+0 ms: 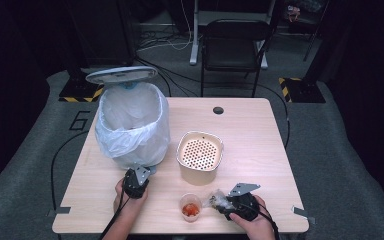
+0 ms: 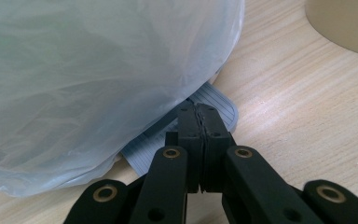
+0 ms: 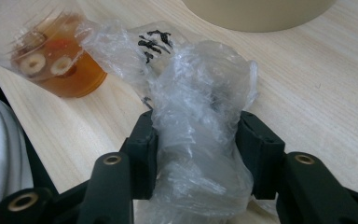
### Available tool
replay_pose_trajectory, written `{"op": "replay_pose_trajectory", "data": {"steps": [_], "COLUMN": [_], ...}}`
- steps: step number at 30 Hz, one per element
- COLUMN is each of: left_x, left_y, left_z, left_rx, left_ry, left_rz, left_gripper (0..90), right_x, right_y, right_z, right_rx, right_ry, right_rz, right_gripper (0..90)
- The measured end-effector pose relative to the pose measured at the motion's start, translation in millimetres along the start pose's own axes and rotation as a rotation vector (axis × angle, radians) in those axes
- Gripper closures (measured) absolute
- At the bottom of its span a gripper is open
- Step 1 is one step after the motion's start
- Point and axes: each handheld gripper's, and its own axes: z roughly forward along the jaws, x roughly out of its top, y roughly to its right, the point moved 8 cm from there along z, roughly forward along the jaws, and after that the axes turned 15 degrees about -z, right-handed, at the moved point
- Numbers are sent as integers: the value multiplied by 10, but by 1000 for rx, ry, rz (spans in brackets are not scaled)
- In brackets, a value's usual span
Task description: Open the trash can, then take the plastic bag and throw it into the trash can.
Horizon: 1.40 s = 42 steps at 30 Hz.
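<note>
Down at the lower right of the high view, the right gripper [image 1: 228, 202] is grasping a crumpled clear plastic wrap [image 1: 218, 199], and the right gripper view confirms it: the jaws are clamped on either side of the wrap [image 3: 200, 135], which bulges up between them with a few dark flecks on its upper fold, possibly tea leaves, though they are too small to be sure. Just left of it sits a small clear cup [image 1: 190, 206] of amber liquid with pale round slices floating in it [image 3: 51, 56], close beside the wrap. Up in the centre of the counter [image 1: 260, 135] stands a beige strainer basket [image 1: 200, 156] with a perforated bottom. Over at the left, a waste bin lined with a white bag [image 1: 132, 125] has its lid [image 1: 121, 74] raised behind it. The left gripper [image 1: 139, 176] is at the foot of that bin, and in the left gripper view its jaws are pressed together with nothing between them, tips over a ribbed grey pedal [image 2: 214, 109] poking out from under the bag [image 2: 98, 70].
</note>
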Motion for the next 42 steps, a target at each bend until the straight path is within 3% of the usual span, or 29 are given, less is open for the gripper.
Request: {"op": "replay_pose_trajectory", "data": {"steps": [1, 8, 10, 27, 42], "left_x": [-1, 2, 5, 3, 2], "left_y": [-3, -3, -8, 0, 3], "left_z": [-2, 1, 5, 4, 1], "left_rx": [-4, -6, -10, -4, -1], "left_ry": [-3, 1, 5, 6, 2], "left_rz": [-1, -12, -23, -12, -4], "left_gripper": [891, 890, 890, 890, 889], "right_x": [-2, 17, 38, 109, 330], "right_y": [-1, 37, 28, 83, 222], "right_z": [-4, -47, -62, -157, -490], "right_rx": [7, -13, -5, -13, -20], "right_ry": [3, 1, 5, 17, 18], "right_rz": [20, -7, 16, 25, -4], "right_gripper": [562, 573, 577, 586, 585]}}
